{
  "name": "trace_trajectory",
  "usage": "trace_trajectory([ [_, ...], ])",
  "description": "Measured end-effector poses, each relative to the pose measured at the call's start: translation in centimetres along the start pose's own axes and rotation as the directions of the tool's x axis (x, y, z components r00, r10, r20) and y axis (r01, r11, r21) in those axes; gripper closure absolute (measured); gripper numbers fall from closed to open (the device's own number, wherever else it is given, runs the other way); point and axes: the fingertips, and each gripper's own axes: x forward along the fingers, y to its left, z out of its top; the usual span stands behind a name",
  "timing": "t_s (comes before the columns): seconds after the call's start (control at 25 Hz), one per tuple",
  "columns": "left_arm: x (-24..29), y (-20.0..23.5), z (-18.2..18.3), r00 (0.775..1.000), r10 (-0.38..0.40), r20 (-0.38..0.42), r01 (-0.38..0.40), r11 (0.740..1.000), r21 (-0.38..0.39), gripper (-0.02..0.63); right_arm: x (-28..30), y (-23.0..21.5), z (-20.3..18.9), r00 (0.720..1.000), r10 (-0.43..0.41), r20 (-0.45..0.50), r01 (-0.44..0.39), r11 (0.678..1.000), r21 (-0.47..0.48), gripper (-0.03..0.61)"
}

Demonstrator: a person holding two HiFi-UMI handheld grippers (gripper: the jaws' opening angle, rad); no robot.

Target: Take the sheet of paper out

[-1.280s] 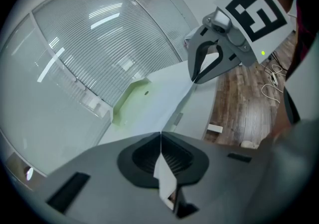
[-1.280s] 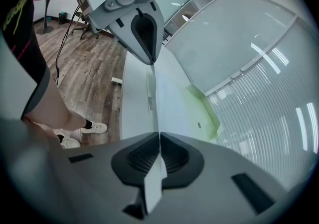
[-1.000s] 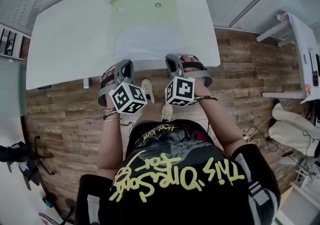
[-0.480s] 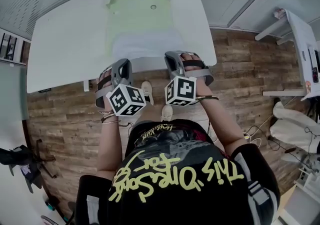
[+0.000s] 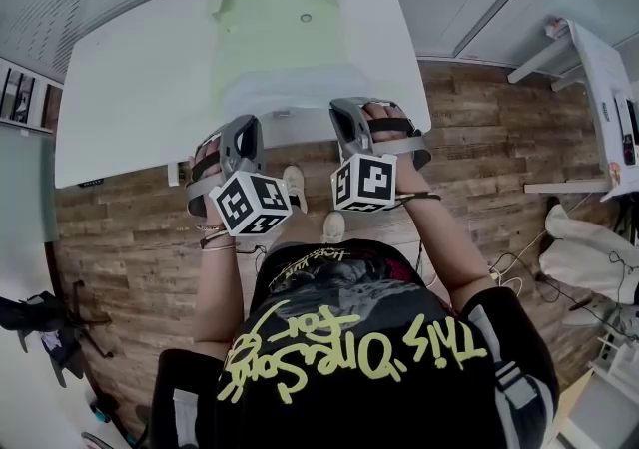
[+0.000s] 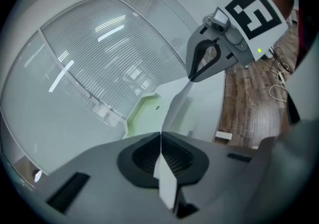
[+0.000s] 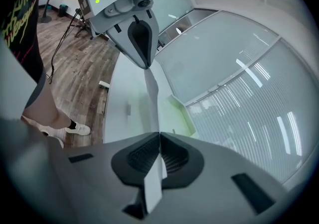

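Observation:
A white sheet of paper (image 5: 285, 90) lies over a pale green folder (image 5: 272, 13) on the white table (image 5: 130, 88), its near edge raised. My left gripper (image 5: 247, 130) is shut on the sheet's near left corner, and my right gripper (image 5: 347, 118) is shut on its near right corner. In the left gripper view the paper (image 6: 180, 106) runs edge-on from the closed jaws (image 6: 160, 138) to the other gripper (image 6: 192, 77). The right gripper view shows the same: the paper (image 7: 151, 96) is pinched at its jaws (image 7: 159, 136) and stretches to the left gripper (image 7: 145, 64).
The table's near edge (image 5: 300, 133) is just under both grippers. Below it are wooden floor (image 5: 130, 227) and the person's shoes (image 5: 294, 183). A second white table (image 5: 609, 88) stands at the far right, a dark chair base (image 5: 40, 312) at the left.
Both grippers have risen a little together, still shut on the paper. The sheet's near edge has lifted off the table with them.

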Motion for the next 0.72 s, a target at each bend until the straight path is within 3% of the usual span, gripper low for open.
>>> trace_trajectory([
  [0.72,-1.7,3.9,2.1,0.994,0.104,0.041,-0.105,0.994,0.023,0.606,-1.5,-4.9,2.2,0.991,-0.113,0.070,0.114,0.993,-0.020,0.568],
])
